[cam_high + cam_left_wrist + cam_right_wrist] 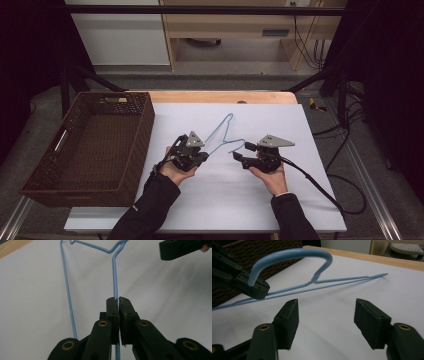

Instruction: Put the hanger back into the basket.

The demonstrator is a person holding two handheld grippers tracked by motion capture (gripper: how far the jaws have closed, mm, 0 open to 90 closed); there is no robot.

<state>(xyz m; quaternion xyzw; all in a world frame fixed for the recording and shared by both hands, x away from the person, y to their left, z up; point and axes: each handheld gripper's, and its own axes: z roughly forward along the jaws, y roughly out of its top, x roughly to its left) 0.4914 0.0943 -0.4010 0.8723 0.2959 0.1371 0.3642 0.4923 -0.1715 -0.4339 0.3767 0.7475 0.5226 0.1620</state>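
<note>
Here I'm working above the white table [280,200], with the brown basket [95,145] filling the left of the high view. The blue wire hanger [220,134] is lying near the middle of that frame, thin, light and springy by my guess, slick enough to twist in a pinch. My left gripper [117,301] is clamping its straight wire; my right gripper [325,315] is waiting with jaws apart, probably best taking the hook's neck.
</note>
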